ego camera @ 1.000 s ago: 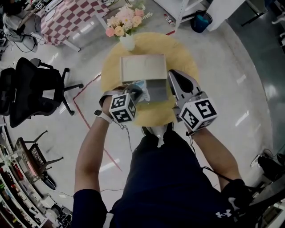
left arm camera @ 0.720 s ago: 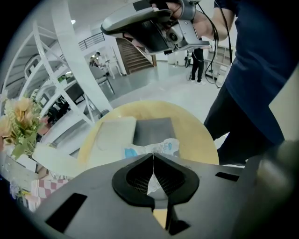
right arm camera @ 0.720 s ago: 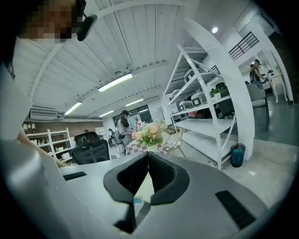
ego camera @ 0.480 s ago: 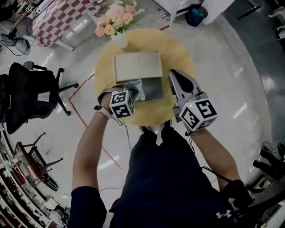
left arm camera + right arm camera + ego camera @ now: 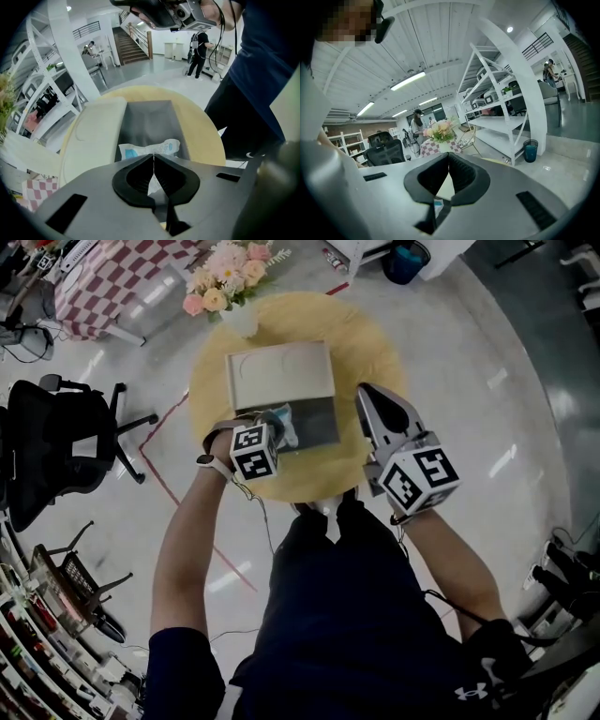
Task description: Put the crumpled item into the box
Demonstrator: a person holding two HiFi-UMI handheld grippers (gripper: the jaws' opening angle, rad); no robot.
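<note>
An open box (image 5: 317, 420) with a grey inside stands on the round yellow table (image 5: 375, 343), its beige lid (image 5: 279, 373) folded back on the far side. My left gripper (image 5: 277, 419) is shut on the crumpled white and blue wrapper (image 5: 290, 428) and holds it at the box's near left corner. In the left gripper view the wrapper (image 5: 150, 149) sticks out past the closed left gripper (image 5: 153, 157), over the near end of the grey box (image 5: 150, 119). My right gripper (image 5: 367, 396) hovers right of the box. Its jaws meet with nothing between them, as the right gripper (image 5: 448, 157) view shows.
A white vase of pink flowers (image 5: 225, 287) stands at the table's far left edge, behind the lid. A black office chair (image 5: 56, 437) is on the floor to the left. White shelving (image 5: 501, 112) and a blue bin (image 5: 529, 150) stand beyond the table.
My left gripper has moved forward with the wrapper, from the table's near edge to the box's near left corner. The right gripper has kept its place beside the box.
</note>
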